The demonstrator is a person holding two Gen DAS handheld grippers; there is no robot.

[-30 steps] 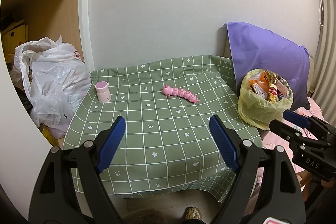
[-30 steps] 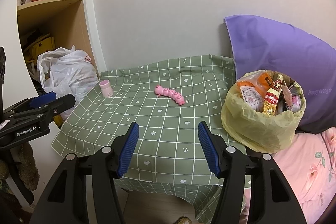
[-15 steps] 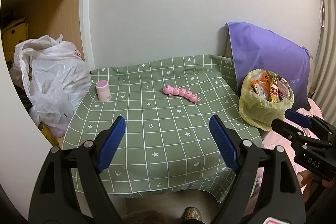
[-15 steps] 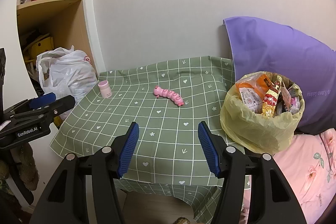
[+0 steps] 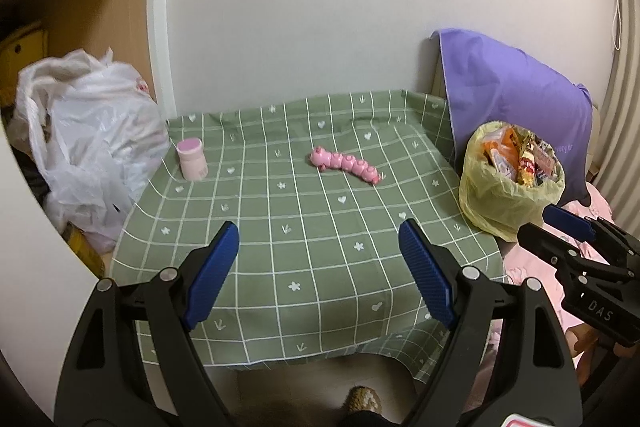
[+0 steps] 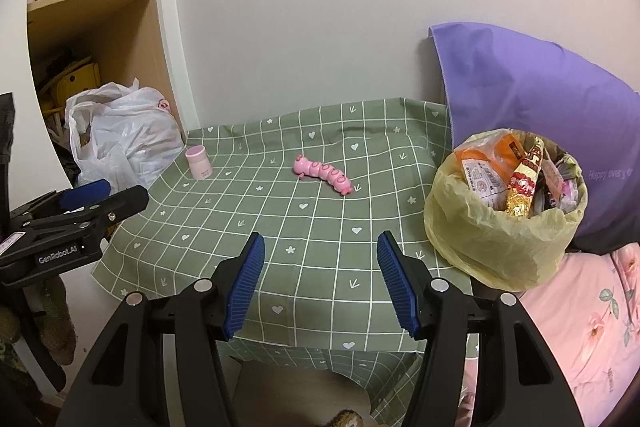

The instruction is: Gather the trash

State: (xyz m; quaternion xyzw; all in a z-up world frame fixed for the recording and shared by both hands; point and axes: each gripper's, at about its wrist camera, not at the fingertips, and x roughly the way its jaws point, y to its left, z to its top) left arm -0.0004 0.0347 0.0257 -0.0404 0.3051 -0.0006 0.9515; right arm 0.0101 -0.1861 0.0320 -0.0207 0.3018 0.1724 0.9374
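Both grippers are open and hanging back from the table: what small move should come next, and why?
Probably none toward trash: only a pink caterpillar toy and a small pink jar lie on the tablecloth, and the yellow bag looks full. I'd ease the right gripper toward the bag's rim.

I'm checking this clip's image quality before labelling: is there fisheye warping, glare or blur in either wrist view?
Left wrist view: strong barrel bend, the tablecloth grid bows, dark corner vignette, soft even light, no glare; the yellow trash bag is sharp. Right wrist view: same warping, the shelf post curves, the pink caterpillar toy is crisp, with only faint shadows below the open right gripper.
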